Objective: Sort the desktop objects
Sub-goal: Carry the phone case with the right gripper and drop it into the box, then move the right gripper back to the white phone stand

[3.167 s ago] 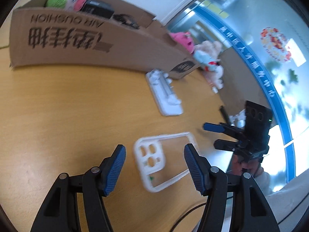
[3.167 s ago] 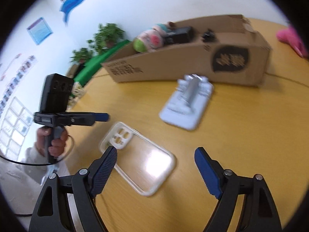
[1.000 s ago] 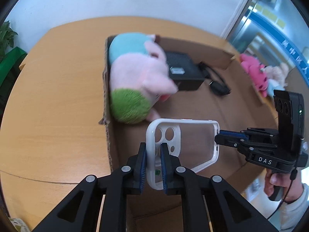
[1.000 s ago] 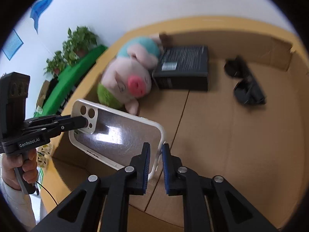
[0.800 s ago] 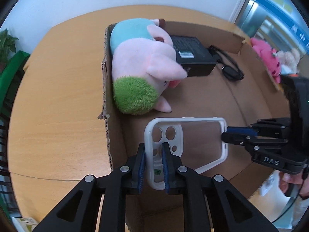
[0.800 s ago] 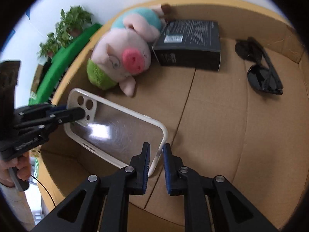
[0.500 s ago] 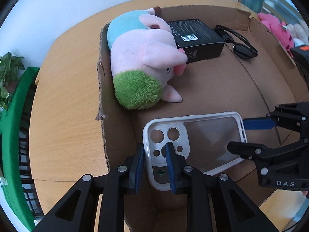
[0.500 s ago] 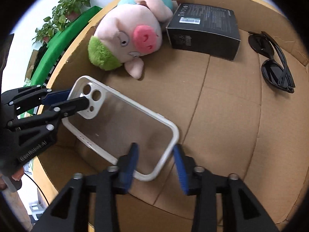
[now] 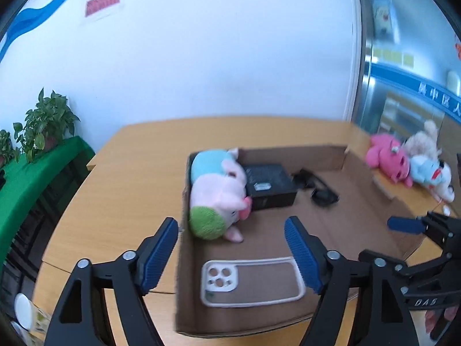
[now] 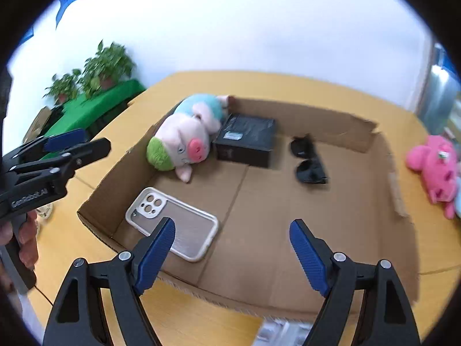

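Observation:
A clear phone case with a white rim (image 9: 250, 278) (image 10: 173, 222) lies flat on the floor of the open cardboard box (image 9: 180, 288) (image 10: 317, 115), near its front left corner. My left gripper (image 9: 230, 253) hangs above and behind the case, jaws opening, nothing touching its pads. From the other side, the right gripper (image 10: 232, 255) hovers over the box's near edge, jaws opening too and empty. Each gripper also shows in the other's view: the right gripper (image 9: 386, 240) and the left gripper (image 10: 86, 142).
In the box lie a pink pig plush (image 9: 219, 199) (image 10: 184, 138), a black carton (image 9: 269, 186) (image 10: 247, 139) and sunglasses (image 9: 317, 187) (image 10: 308, 161). More plush toys (image 9: 389, 163) (image 10: 435, 167) sit on the table beyond the box. A white object (image 10: 279, 331) lies by the near box wall.
Both grippers were shut on the phone case above the box. They have let it go, opened wide and drawn up and back; the case now rests on the box floor.

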